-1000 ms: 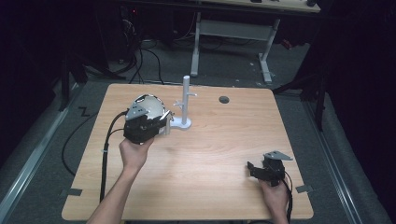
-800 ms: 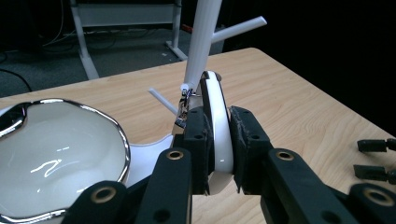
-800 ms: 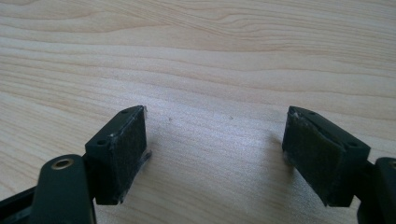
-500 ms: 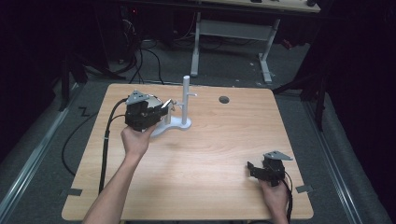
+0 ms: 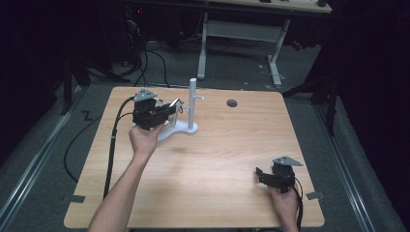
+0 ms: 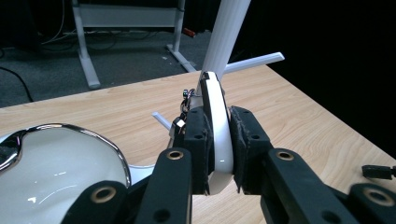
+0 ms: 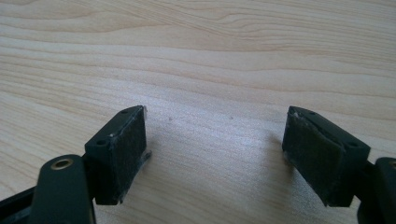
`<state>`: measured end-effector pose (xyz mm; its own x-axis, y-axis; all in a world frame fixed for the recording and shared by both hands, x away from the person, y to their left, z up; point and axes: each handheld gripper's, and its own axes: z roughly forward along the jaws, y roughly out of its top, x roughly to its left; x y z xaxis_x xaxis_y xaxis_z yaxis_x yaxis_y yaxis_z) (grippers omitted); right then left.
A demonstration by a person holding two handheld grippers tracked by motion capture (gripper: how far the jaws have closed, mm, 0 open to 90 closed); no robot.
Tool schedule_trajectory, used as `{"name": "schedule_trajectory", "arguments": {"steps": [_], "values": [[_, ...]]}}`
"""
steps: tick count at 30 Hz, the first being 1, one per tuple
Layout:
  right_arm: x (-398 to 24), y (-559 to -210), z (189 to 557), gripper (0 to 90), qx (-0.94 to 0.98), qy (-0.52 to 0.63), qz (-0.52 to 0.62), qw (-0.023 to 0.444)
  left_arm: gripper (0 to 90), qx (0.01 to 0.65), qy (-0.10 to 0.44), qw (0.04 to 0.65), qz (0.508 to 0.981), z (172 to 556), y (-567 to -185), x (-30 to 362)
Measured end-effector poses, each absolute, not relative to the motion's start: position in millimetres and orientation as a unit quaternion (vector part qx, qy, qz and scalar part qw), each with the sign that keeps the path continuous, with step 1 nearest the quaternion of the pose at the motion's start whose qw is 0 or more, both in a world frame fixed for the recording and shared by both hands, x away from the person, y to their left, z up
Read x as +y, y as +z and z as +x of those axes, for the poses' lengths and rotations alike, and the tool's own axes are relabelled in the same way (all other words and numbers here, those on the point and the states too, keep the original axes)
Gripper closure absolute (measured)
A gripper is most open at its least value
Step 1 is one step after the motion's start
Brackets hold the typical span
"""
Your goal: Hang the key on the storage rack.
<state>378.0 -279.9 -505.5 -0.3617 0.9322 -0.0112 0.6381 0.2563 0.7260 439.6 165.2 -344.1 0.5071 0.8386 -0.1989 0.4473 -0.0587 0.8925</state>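
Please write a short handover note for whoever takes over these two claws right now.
Left claw: shut on a white curved band with a small metal clasp, held beside the white stand near the table's far edge.
Right claw: open, nothing between its pads, low over the bare wooden table at the near right.
Done: band picked up and brought to the stand.
Left: probably hanging it on one of the stand's pegs, then letting go.
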Motion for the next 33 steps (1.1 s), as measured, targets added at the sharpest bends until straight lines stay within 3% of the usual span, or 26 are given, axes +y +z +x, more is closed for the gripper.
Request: {"name": "schedule_trajectory", "arguments": {"steps": [33], "values": [[-280, -505, 378, 21.9, 0.759, 0.324, 0.518, 0.227, 77.4, 0.467, 0.207, 0.479, 0.714, 446, -370, 165]]}}
